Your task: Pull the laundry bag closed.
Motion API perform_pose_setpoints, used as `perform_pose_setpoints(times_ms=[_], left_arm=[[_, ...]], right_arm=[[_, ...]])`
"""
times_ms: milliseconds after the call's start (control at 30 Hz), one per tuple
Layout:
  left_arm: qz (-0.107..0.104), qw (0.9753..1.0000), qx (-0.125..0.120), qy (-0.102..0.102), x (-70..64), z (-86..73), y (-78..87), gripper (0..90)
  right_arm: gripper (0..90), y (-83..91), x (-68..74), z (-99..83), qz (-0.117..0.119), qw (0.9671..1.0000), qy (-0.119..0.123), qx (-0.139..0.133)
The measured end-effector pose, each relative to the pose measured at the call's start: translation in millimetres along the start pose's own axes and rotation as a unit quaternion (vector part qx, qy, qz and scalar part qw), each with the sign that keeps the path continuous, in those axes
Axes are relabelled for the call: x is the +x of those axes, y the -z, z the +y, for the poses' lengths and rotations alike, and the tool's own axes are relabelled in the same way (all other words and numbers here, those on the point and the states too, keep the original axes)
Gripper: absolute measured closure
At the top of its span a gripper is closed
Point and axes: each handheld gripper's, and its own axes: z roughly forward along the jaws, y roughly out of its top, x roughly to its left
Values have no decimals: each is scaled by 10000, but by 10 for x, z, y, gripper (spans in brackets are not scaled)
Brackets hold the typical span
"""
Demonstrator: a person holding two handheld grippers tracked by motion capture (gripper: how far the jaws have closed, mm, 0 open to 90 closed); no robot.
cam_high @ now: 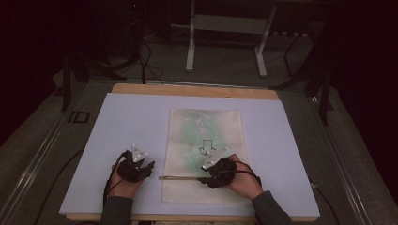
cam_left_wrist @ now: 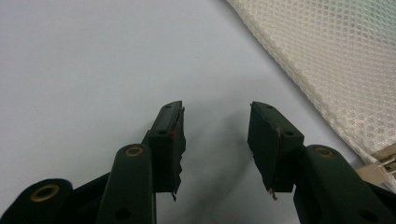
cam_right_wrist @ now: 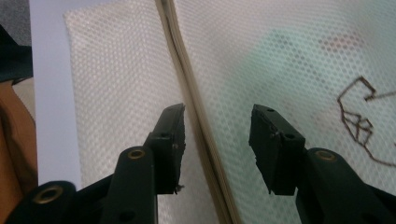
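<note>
Mesh bag (cam_high: 205, 140) on board (cam_high: 117, 136), right of centre; perhaps zipper (cam_right_wrist: 196, 121) across near end.

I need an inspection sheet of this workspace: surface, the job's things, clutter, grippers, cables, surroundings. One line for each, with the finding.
Surface: pale board lying flat on a wooden table.
Job's things: white mesh bag flat on the board, something green inside; its zipper strip runs across the near part.
Clutter: nothing seen.
Grippers: left gripper open over bare board, beside the bag's edge; right gripper open, jaws on either side of the zipper strip.
Cables: black cable trails from the left gripper; more cables on the floor beyond the table.
Surroundings: dark room, grey floor, a white metal stand behind the table.
</note>
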Motion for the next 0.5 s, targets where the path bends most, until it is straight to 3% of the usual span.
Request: perform_pose_setpoints(times_ms=[500], left_arm=[[-69,10000,32,-35,-12,5,-15,569]], right_arm=[[629,-138,67,197,123,9998,166,-23]])
